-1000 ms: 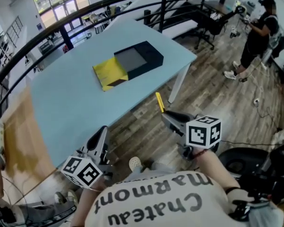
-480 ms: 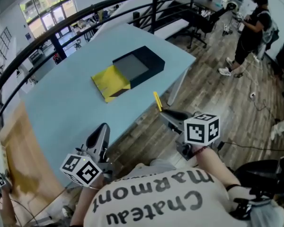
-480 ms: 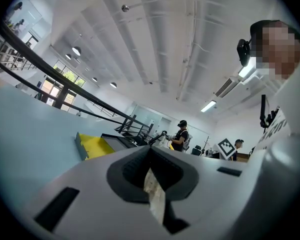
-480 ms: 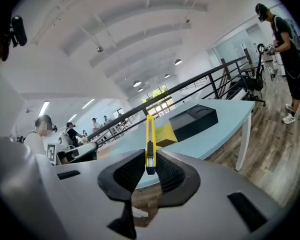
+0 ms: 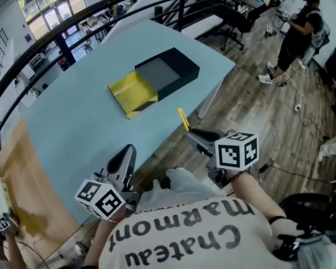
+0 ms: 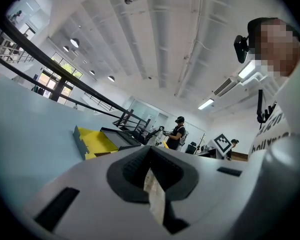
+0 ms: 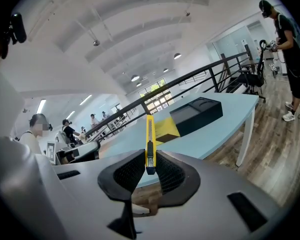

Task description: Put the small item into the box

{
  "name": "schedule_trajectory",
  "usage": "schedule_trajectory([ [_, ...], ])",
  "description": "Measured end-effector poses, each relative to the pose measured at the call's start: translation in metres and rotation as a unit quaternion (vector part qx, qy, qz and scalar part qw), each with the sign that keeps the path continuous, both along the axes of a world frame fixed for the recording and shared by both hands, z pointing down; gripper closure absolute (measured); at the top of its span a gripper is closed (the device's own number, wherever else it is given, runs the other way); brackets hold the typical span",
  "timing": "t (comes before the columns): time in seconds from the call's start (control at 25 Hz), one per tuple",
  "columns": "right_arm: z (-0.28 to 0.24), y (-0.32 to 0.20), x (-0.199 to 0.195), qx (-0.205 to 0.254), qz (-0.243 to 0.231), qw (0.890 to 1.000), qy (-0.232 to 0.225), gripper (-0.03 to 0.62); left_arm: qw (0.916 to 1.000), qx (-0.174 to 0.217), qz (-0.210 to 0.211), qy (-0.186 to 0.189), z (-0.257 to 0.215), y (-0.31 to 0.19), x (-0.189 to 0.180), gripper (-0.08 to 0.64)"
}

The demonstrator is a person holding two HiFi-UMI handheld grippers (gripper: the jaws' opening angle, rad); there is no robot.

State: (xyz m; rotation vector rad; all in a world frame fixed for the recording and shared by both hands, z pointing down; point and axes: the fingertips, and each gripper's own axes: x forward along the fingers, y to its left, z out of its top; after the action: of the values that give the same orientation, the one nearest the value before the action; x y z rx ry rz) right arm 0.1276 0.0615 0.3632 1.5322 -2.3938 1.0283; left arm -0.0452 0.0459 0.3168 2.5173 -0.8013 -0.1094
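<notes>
My right claw (image 5: 194, 134) pinches a yellow knife (image 5: 182, 118), well short of the box (image 5: 176, 66). Left claw (image 5: 126, 156) closed. Pale strip at its seam, can't identify.

The head view looks steeply down from above the person's shoulders, with the blue table (image 5: 73, 122) spreading toward 10 o'clock and the box (image 5: 168, 72) far off at 12 o'clock. The left gripper view sits low just behind its own jaws and faces up across the table (image 6: 25, 129), with the box (image 6: 119, 139) small and distant at 8 o'clock. The right gripper view looks level past the table's (image 7: 225, 119) edge to the box (image 7: 196, 115) at 3 o'clock, and all three share these and a standing person (image 5: 299, 21) (image 6: 177, 134) (image 7: 290, 49).
</notes>
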Motion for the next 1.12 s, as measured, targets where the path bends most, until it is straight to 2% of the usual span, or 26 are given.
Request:
schedule_trajectory([
  [0.2,0.015,-0.013,-0.011,-0.02,-0.013,1.0,-0.004,0.506,0.9999,0.005,0.002,-0.016,0.007,-0.005,-0.003,0.558],
  [0.4,0.014,-0.04,-0.018,-0.022,-0.036,0.999,-0.006,0.506,0.9997,-0.014,-0.016,-0.012,0.012,-0.024,-0.007,0.557],
  [0.56,0.016,-0.057,-0.024,-0.026,-0.052,0.998,-0.002,0.506,0.9994,-0.016,-0.028,-0.01,0.012,-0.037,-0.013,0.558],
  [0.96,0.02,-0.127,-0.03,-0.035,-0.102,0.994,0.015,0.506,0.9967,-0.032,-0.075,0.0,0.021,-0.089,-0.017,0.558],
  [1.12,0.015,-0.16,-0.034,-0.031,-0.125,0.992,0.02,0.506,0.9944,-0.027,-0.101,-0.011,0.022,-0.113,-0.021,0.558],
])
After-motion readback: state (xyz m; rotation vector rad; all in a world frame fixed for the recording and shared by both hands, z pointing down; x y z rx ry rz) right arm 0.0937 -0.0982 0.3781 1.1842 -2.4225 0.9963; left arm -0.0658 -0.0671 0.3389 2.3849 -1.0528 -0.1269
